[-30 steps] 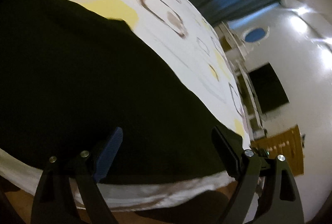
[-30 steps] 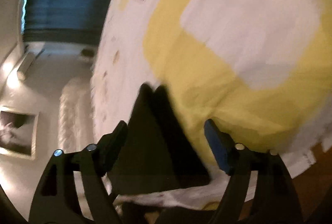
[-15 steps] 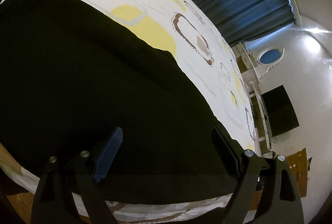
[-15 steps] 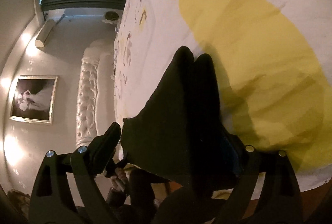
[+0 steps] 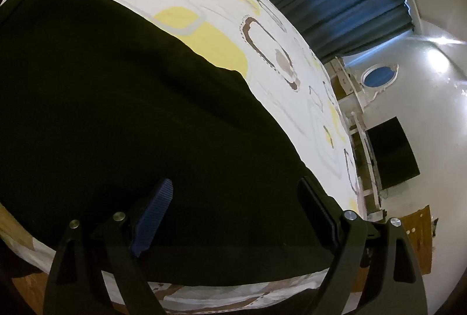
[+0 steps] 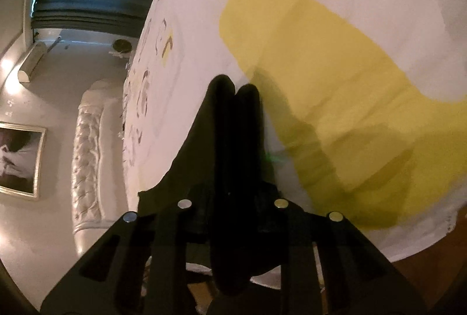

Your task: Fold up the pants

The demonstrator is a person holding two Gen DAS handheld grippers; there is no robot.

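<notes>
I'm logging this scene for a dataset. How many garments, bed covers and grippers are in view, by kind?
Pants: 1, black, spread on the bed
Bedspread: 1, white with yellow and brown shapes
Grippers: 2, the left gripper open above the pants, the right gripper shut on the pants
Total: 4

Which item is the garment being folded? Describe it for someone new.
Start at the bed sheet, white with yellow and brown shapes. The pants lie flat across its near edge, under the open left gripper. They are the only plain black thing on it.
</notes>
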